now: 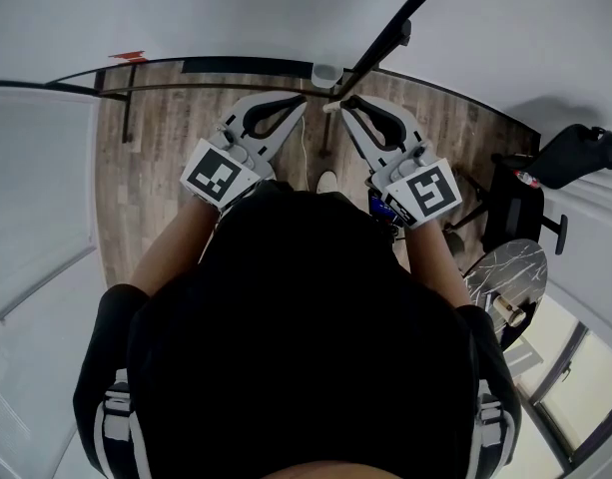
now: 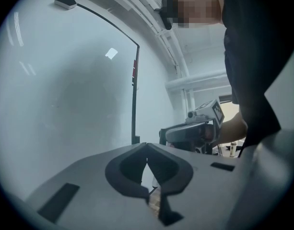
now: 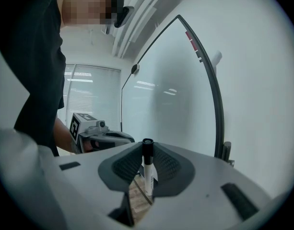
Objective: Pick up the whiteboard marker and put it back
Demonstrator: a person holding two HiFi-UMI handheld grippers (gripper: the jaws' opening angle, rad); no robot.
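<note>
The whiteboard marker (image 3: 147,169) is white with a black cap and stands upright between the pads of my right gripper (image 3: 147,146), which is shut on it. In the head view the marker's pale end (image 1: 330,108) sticks out at the tips of the right gripper (image 1: 343,104). My left gripper (image 1: 302,101) is level beside it, tips nearly meeting the right one's. Its jaws (image 2: 147,146) are shut with nothing in them. Both point at the whiteboard (image 1: 286,13), close in front.
The board's dark frame (image 1: 216,65) curves across the head view, with a small grey block (image 1: 326,72) on its edge. An office chair (image 1: 520,203) and a round marble table (image 1: 512,267) stand to the right on the wooden floor (image 1: 156,168).
</note>
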